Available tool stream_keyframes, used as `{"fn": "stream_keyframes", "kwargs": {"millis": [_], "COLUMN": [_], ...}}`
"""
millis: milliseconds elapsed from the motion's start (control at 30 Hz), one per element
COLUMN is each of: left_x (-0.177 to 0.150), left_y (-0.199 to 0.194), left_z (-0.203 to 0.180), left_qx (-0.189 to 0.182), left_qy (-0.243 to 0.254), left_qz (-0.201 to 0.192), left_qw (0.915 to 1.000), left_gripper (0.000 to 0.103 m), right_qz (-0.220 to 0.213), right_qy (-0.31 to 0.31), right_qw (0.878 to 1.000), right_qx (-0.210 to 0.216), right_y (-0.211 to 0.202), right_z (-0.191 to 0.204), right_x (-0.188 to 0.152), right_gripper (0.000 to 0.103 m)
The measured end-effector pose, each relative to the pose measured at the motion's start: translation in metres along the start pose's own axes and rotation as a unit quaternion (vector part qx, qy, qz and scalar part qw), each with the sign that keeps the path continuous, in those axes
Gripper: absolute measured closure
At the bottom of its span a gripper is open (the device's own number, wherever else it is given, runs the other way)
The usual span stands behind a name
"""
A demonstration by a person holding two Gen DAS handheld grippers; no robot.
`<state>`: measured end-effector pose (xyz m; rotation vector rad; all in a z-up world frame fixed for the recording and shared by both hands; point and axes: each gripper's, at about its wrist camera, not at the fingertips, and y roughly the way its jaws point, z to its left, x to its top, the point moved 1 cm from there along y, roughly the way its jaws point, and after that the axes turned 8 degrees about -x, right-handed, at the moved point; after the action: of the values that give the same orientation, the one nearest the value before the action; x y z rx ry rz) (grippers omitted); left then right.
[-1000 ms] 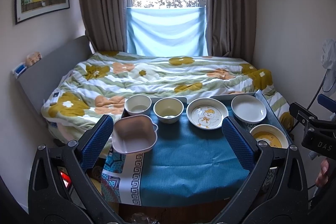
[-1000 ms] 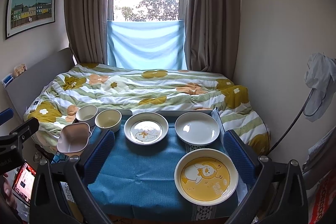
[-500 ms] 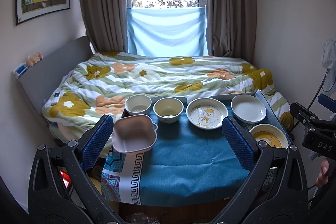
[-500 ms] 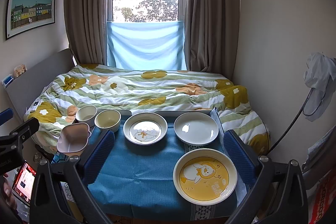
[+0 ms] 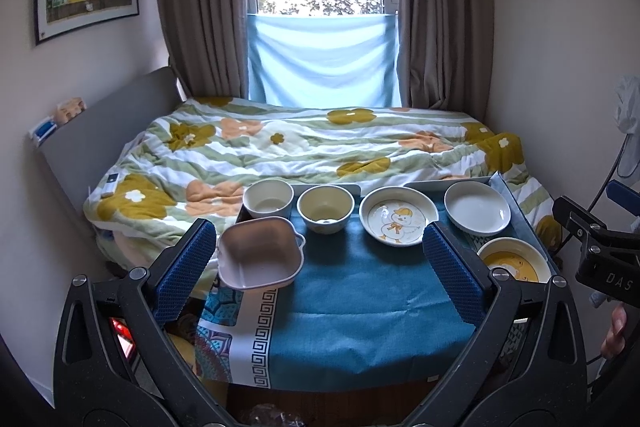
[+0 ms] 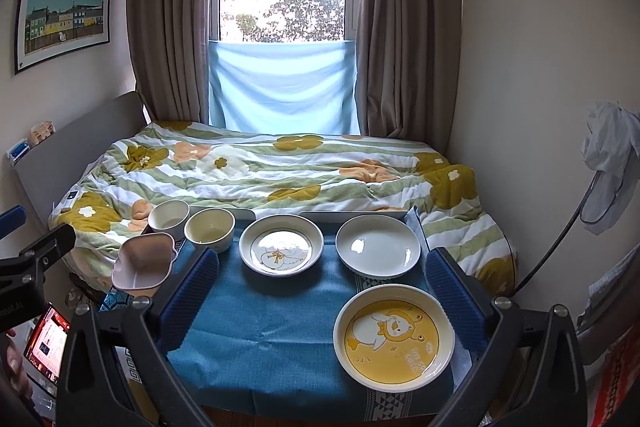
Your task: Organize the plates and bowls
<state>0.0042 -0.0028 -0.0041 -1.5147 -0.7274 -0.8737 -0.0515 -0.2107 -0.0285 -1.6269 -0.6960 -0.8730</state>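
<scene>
- Your left gripper (image 5: 318,253) hung wide open, empty, above the near edge of the blue cloth (image 5: 360,291).
- Your right gripper (image 6: 322,285) was spread open too, gripping nothing.
- The pink bowl (image 5: 259,253) sat mouth up at the cloth's left edge, its long axis running left to right.
- Behind it stood a white bowl (image 5: 268,198) and a cream bowl (image 5: 326,213), upright.
- Duck plate (image 6: 281,245), white plate (image 6: 378,246) and yellow plate (image 6: 394,335) lay flat, apart.
</scene>
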Motion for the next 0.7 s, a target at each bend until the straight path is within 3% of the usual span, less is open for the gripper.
{"fn": "stream_keyframes", "kwargs": {"millis": [700], "left_x": [-0.0003], "left_y": [0.0001], "left_z": [-0.0008], "left_qx": [0.001], "left_qy": [0.001], "left_qz": [-0.001], "left_qw": [1.0000], "left_gripper": [0.000], "right_qz": [0.000], "right_qy": [0.001], "right_qw": [1.000], "right_qx": [0.001], "right_y": [0.0002], "right_z": [-0.0016], "right_x": [-0.0002], "right_gripper": [0.000]}}
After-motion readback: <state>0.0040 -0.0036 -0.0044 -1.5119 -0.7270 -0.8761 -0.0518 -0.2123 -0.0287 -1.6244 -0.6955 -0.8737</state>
